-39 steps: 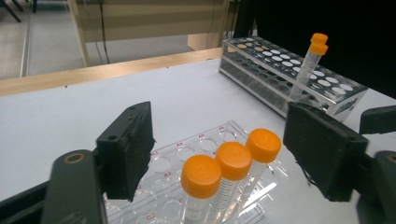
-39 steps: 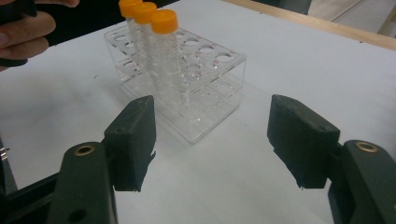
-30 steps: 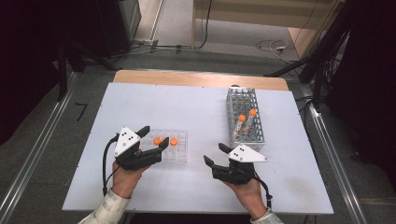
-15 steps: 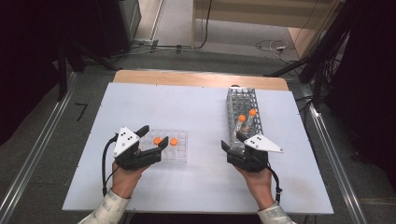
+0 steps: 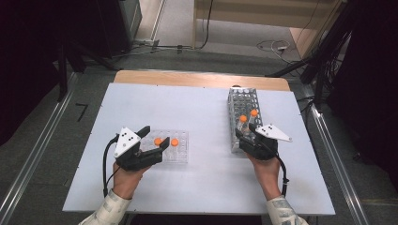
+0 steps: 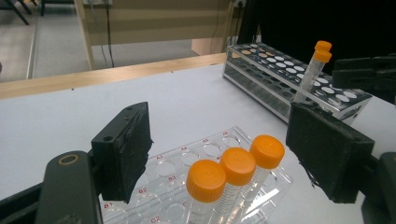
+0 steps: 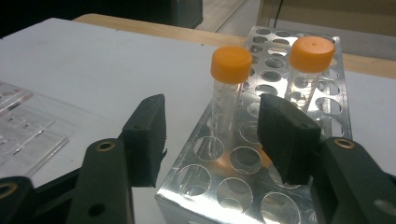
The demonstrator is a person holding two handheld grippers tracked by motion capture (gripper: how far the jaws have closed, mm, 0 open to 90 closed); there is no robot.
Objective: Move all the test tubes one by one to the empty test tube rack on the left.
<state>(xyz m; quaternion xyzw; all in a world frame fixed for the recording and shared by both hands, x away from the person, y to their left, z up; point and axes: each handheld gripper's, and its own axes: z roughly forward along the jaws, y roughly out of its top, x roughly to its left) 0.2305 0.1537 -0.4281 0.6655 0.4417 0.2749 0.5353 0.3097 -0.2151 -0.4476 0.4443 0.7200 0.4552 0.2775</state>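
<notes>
white table [image 5: 197, 108], right tool [image 7: 212, 135] closing, open around nearer tube [image 7: 229, 88], tube base hidden, left tool [image 6: 219, 154] wide

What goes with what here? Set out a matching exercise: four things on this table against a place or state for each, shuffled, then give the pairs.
Things
1. metal rack
2. clear tray
3. left gripper
4. right gripper

Places or states
A. jaws have just been closing, the nearer tube in the gap, pads off it
B. lies flat on the left half of the table
C. stands on the right half, holding two upright tubes
D. open, jaws either side of three orange caps

Pairs: 1-C, 2-B, 3-D, 4-A
</notes>
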